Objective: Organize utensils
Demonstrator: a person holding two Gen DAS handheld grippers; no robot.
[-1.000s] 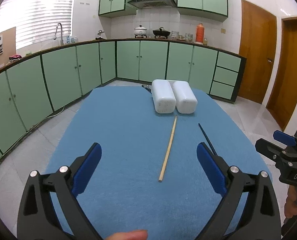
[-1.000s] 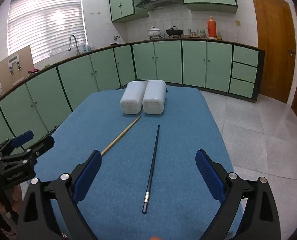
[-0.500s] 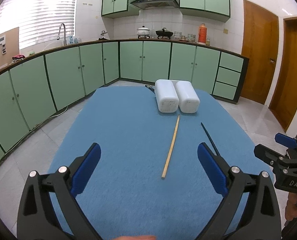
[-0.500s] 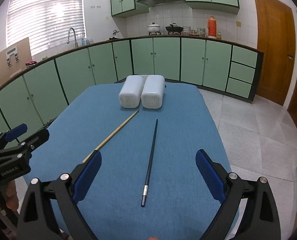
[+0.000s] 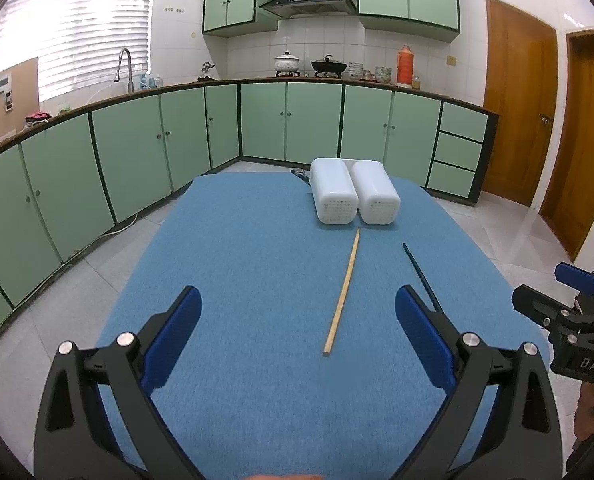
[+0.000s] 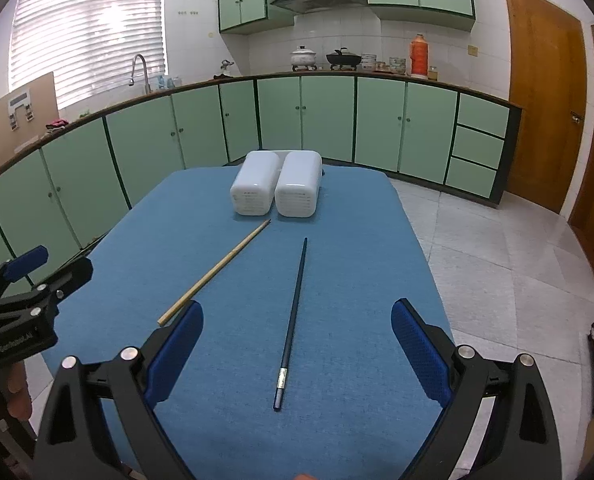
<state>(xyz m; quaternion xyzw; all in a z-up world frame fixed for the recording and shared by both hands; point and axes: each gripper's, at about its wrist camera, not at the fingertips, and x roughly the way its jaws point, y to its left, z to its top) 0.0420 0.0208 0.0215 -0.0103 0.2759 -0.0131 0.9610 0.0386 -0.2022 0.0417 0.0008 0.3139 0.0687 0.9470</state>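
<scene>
A pale wooden chopstick (image 5: 343, 290) (image 6: 216, 270) and a dark chopstick (image 6: 293, 320) (image 5: 419, 276) lie on the blue table cloth (image 5: 257, 260) (image 6: 357, 240). Two white perforated holders (image 5: 353, 196) (image 6: 277, 188) lie side by side on their sides at the far end, bases toward me. My left gripper (image 5: 297, 320) hovers open over the near end, left of the wooden chopstick's near tip. My right gripper (image 6: 297, 332) is open, with the dark chopstick's near end between its fingers but untouched. Each gripper shows at the edge of the other's view.
A dark utensil tip (image 5: 300, 174) pokes out behind the holders. Green cabinets (image 5: 137, 152) run around the room, with a sink, pots and an orange flask (image 5: 405, 65) on the counter. Wooden doors (image 5: 517, 112) stand at right. Tiled floor surrounds the table.
Both grippers have risen and drawn back slightly; the chopsticks and holders sit a little lower and farther in the views. Nothing on the table has moved.
</scene>
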